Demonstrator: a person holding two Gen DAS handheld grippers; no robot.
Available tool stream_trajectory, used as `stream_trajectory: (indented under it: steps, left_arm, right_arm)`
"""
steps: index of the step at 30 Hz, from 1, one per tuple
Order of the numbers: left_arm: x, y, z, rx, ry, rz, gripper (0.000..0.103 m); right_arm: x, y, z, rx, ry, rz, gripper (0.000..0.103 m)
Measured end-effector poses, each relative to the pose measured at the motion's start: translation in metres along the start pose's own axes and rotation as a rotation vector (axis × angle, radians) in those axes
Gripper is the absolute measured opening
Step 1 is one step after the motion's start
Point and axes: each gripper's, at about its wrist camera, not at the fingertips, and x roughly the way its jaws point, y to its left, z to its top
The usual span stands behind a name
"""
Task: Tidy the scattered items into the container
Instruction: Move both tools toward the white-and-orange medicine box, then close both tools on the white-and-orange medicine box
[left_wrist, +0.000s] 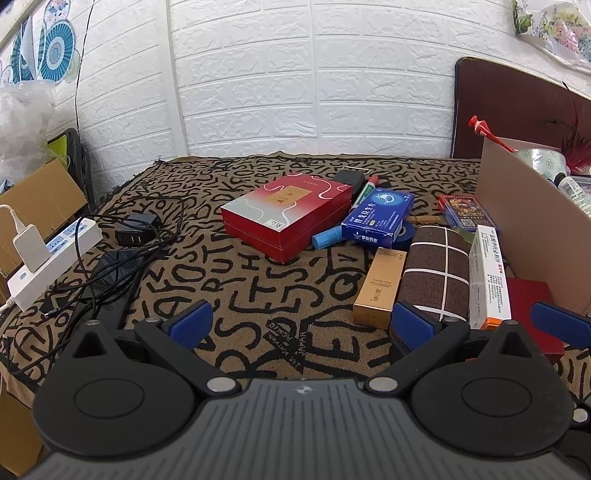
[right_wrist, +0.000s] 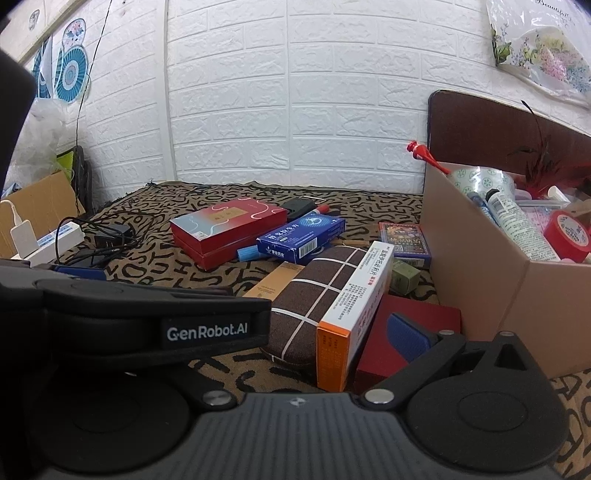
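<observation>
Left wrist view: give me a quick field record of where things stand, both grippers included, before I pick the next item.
container: cardboard box, right side, already holding tape rolls and tubes
still loose: big red box, blue medicine box, gold carton, brown checked case, white-orange medicine box
left gripper: open, empty, above the patterned cloth
right gripper: open, empty, near the white-orange box
not for tidying: power strip with cables

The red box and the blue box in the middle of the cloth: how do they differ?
The red box is bigger and thicker; the blue box is slimmer and narrower. The red box lies flat on the cloth, while the blue box is tilted, propped on markers and a tape roll beneath it. The red box has a gold label and wavy white lines; the blue box has white lettering. Both are closed and still outside the carton.
</observation>
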Motion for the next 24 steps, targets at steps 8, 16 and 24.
stream_trajectory:
  steps: [8,16,24]
  left_arm:
    - [-0.002,-0.005,-0.002,0.026,-0.022,-0.015,0.103]
    - [0.001,-0.008,-0.004,0.036,-0.028,-0.077,0.103]
    - [-0.001,-0.039,-0.011,0.167,-0.054,-0.176,0.103]
  right_arm:
    - [-0.002,-0.005,-0.003,-0.005,-0.015,0.008,0.103]
    - [-0.004,-0.016,-0.009,-0.008,-0.035,0.018,0.103]
    - [-0.015,-0.036,-0.021,-0.078,-0.033,-0.072,0.103]
